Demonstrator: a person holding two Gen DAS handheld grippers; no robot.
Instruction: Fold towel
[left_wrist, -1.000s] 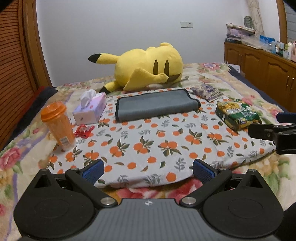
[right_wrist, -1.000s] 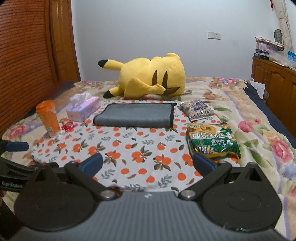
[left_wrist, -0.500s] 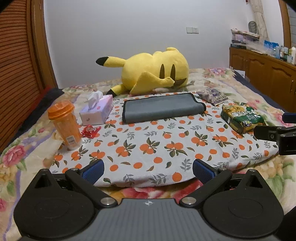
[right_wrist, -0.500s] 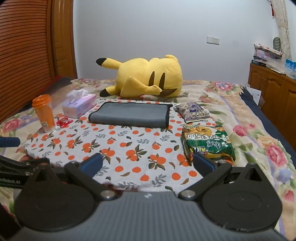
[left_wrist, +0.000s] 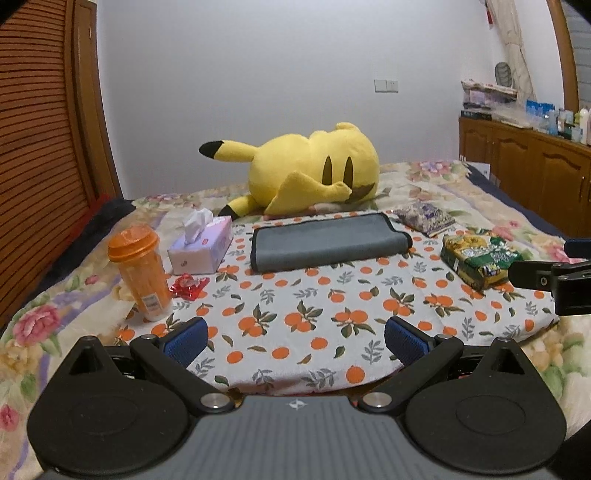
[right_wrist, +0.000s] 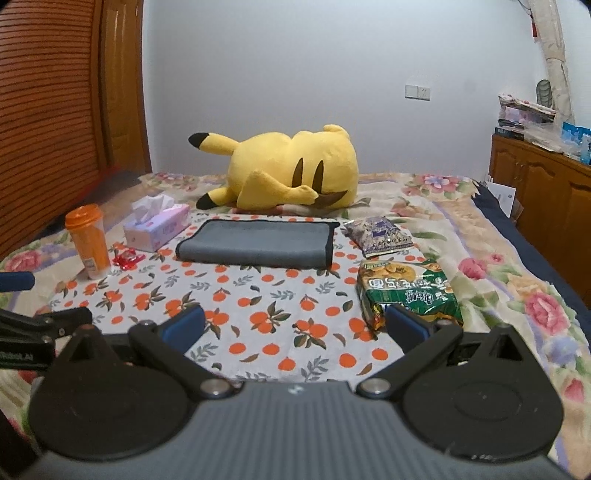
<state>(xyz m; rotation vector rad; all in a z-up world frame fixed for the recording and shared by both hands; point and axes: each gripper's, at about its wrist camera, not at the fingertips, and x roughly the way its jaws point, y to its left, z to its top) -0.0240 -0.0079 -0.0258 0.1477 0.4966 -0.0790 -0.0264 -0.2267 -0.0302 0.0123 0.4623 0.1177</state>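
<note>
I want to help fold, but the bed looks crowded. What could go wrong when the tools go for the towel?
1. The gray towel lies at the far side of the orange-print cloth, so a long reach might snag that cloth instead.
2. The tissue box and orange cup stand near the towel's left end; the left tool could tip the cup.
3. The green snack bag lies just ahead of the right tool and might get pushed.

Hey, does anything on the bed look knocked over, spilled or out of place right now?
Nothing spilled. Only the yellow plush toy lies on its side behind the folded grey towel; the orange cup stands upright.
</note>
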